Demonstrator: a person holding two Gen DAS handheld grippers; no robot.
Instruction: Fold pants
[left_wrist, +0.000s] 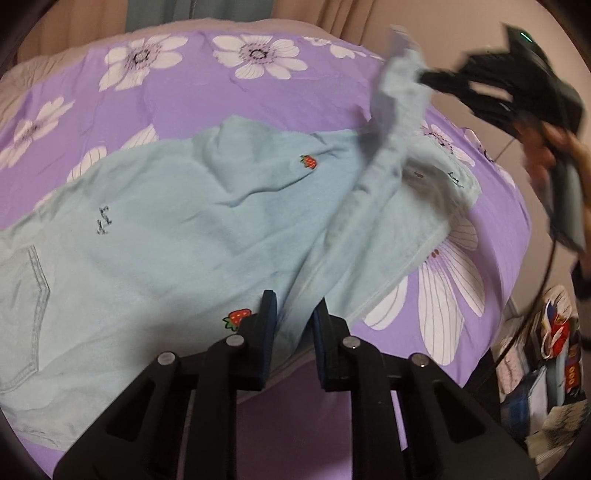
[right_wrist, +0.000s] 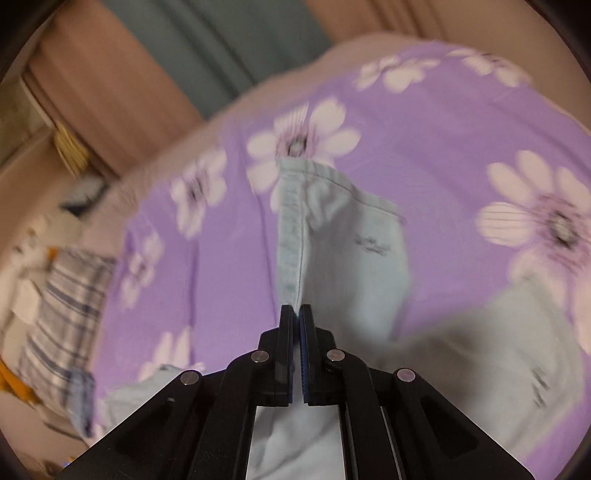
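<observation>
Light blue pants (left_wrist: 166, 221) with strawberry prints lie spread on a purple flowered bed sheet (left_wrist: 221, 99). My left gripper (left_wrist: 295, 314) sits at the near edge of the pants, its pads closed on a ridge of fabric that runs up to the right. In the left wrist view my right gripper (left_wrist: 424, 77) holds one pant leg lifted above the bed at the upper right, with a hand (left_wrist: 543, 147) behind it. In the right wrist view that gripper (right_wrist: 297, 310) is shut on the leg's seamed edge, and the leg (right_wrist: 351, 258) hangs down toward the sheet (right_wrist: 443, 129).
A plaid cloth (right_wrist: 62, 306) lies at the bed's left side. Bags and clutter (left_wrist: 546, 350) stand on the floor past the bed's right edge. A teal curtain (right_wrist: 207, 48) hangs behind the bed. A cable (left_wrist: 543, 280) trails from the right gripper.
</observation>
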